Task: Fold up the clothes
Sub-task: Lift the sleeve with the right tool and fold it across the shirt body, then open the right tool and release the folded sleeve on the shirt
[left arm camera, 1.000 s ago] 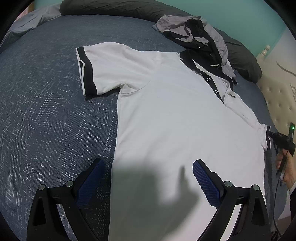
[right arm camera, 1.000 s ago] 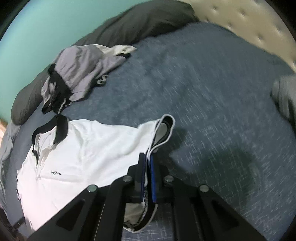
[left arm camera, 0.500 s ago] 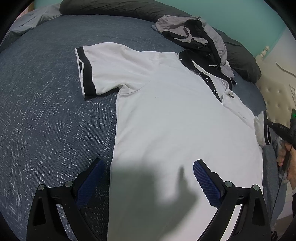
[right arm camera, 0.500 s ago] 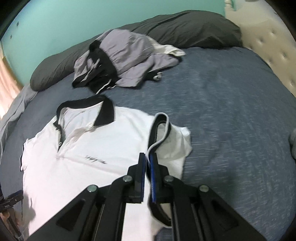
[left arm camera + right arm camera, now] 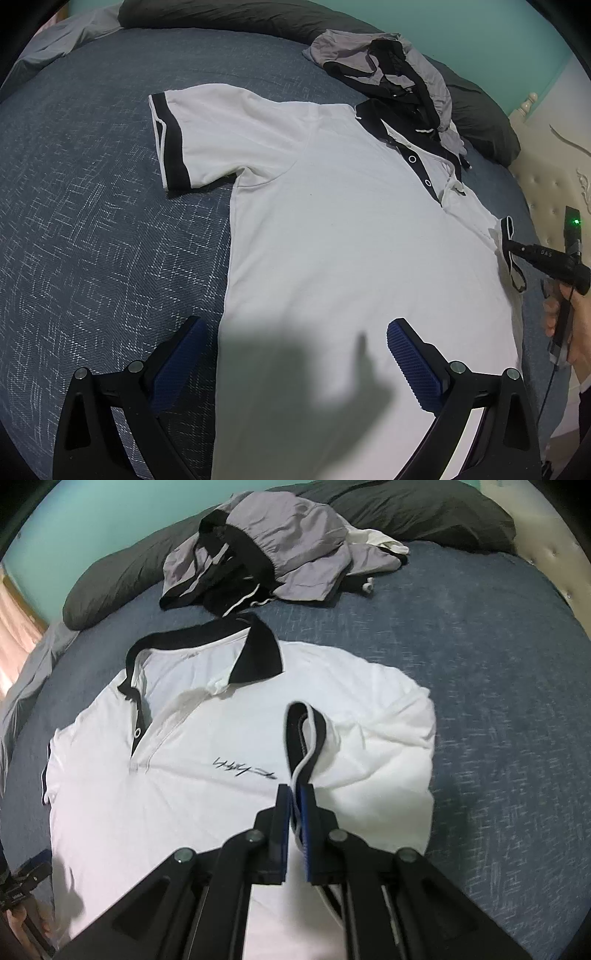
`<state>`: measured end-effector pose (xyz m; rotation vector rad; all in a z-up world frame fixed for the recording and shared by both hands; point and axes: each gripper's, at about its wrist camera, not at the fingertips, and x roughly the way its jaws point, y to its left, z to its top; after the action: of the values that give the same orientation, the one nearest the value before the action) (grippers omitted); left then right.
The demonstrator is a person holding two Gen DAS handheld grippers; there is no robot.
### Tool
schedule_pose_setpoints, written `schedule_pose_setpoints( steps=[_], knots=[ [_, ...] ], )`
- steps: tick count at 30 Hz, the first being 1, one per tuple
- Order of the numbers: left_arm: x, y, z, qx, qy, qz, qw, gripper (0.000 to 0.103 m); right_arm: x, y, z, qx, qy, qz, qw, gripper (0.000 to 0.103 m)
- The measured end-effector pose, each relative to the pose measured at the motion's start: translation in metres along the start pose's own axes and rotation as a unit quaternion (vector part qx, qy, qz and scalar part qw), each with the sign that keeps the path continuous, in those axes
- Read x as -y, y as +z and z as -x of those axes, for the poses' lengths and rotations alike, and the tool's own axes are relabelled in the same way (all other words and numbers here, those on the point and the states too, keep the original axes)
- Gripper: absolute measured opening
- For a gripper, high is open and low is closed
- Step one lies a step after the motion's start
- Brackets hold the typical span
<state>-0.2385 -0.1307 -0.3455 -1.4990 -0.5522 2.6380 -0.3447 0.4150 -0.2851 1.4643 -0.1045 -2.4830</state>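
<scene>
So there are two garments on the bed: one white polo shirt spread face up across the middle, and one crumpled grey-and-black garment heaped near the head edge, just past the polo's black collar. One long dark pillow runs along that same head edge, behind the heap. No containers anywhere, just the blue-grey bedspread carrying everything.

The polo has two short sleeves with black cuffs. The far sleeve lies flat, stretched out toward the bed's side edge. The other one, the near sleeve, is off the bedspread and turned inward over the chest, with its cuff standing up in a loop right beside the small script logo.

The right tongs are pressed together on that cuff, pinching the black band between the blue pads (you can see the fabric squeezed in the narrow slot), and they angle downward over the shirt. In the left wrist view the person's hand holding them shows at the bed's edge.

The left tongs are spread wide and hold nothing, tilted down above the shirt's lower hem area, one finger over the bedspread and the other over white fabric, casting a shadow on the shirt.
</scene>
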Motion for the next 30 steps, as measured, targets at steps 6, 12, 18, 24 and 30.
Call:
schedule_pose_setpoints(
  steps=[6,12,18,24,30],
  knots=[
    [0.000,0.000,0.001,0.000,-0.002,0.002,1.0000,0.101,-0.001,-0.003,0.016,0.019,0.034,-0.011,0.999,0.007],
    [0.000,0.000,0.002,0.000,-0.004,0.003,1.0000,0.101,0.011,-0.011,0.043,0.051,0.036,-0.018,0.998,0.007],
    [0.002,0.000,0.002,0.000,-0.006,0.003,1.0000,0.101,0.034,-0.042,0.050,0.039,0.038,-0.034,0.998,0.007],
    [0.002,0.000,0.001,-0.001,-0.006,0.001,1.0000,0.101,0.032,-0.070,0.043,0.014,0.046,-0.033,0.998,0.007],
    [0.000,0.000,0.002,-0.001,-0.006,0.002,1.0000,0.102,0.046,-0.083,0.031,0.010,0.068,-0.115,0.991,0.007]
  ],
)
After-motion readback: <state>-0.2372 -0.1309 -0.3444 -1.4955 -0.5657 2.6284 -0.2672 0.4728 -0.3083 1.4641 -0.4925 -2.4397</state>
